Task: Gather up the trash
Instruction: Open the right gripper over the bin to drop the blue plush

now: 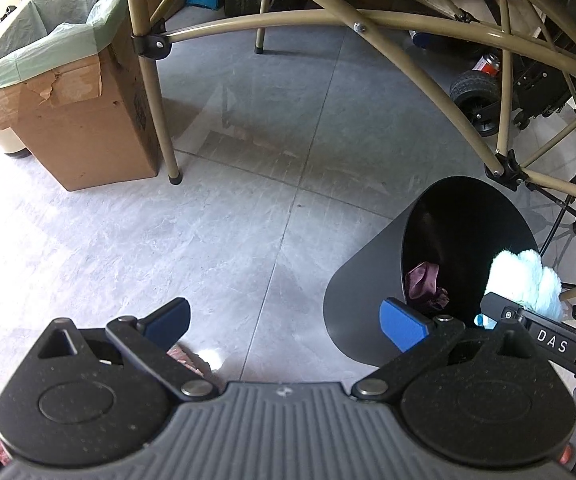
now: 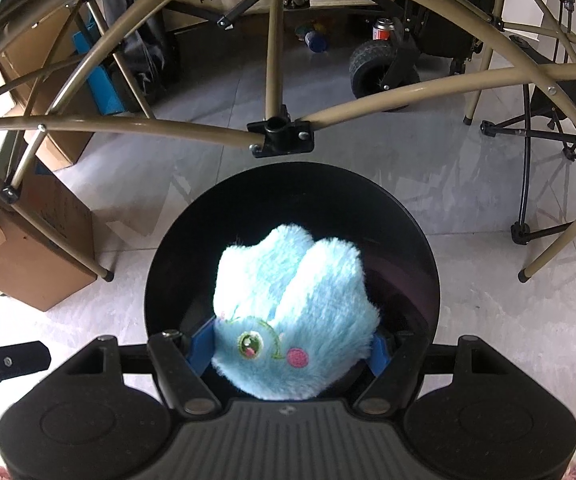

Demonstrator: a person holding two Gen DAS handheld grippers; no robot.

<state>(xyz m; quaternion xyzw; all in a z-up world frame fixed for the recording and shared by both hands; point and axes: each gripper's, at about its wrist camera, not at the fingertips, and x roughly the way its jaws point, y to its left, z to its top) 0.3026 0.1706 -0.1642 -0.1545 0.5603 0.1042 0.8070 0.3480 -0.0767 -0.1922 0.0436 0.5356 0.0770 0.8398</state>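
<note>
Your right gripper (image 2: 294, 350) is pinching the blue plush toy (image 2: 294, 300) between its blue pads, and the dark bin (image 2: 416, 240) opens directly beneath and ahead of the fingers, so the toy already hangs over the bin's mouth; letting go should drop it straight in. Your left gripper (image 1: 288, 320) is spread wide and holds nothing, with the bin off to its right, where a purple scrap (image 1: 424, 286) already lies inside.

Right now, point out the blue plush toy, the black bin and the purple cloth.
blue plush toy (image 2: 288, 304): right wrist view, furry body.
black bin (image 1: 360, 292): left wrist view, outer wall.
purple cloth (image 1: 424, 284): left wrist view, crumpled middle.
</note>
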